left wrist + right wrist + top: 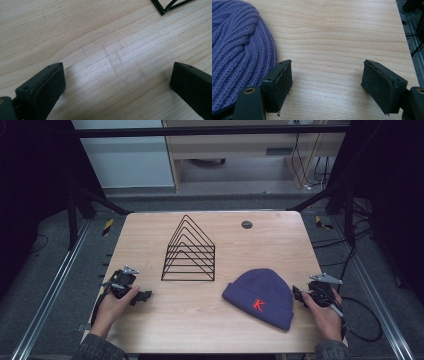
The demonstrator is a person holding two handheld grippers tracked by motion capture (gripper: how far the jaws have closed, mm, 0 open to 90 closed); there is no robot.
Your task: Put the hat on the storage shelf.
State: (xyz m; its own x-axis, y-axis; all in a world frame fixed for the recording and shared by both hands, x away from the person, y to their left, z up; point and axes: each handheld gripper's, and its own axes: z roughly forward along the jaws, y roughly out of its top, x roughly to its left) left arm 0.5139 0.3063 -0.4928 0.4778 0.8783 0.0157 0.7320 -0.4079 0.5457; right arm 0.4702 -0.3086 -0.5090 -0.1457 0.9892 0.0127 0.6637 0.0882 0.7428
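Your right gripper (301,296) sits jaws wide, nothing in them, just beside the purple beanie (261,296) at the table's (200,320) near right. Left gripper (142,296) is wide and empty too. I'd pinch the beanie's thick cuff, not the crown.

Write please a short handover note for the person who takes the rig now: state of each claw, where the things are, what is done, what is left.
Left claw: open, holds nothing, low over the wooden table at its left edge.
Right claw: open, holds nothing, just right of the purple knitted beanie with a red K; in the right gripper view one jaw stands beside the knit.
Beanie: flat on the table, front right.
Black wire triangular rack: upright at the centre, with nothing in it.
Done: nothing yet, by how things lie.
Left: probably to grip the beanie with the right claw; the rack may be its place.
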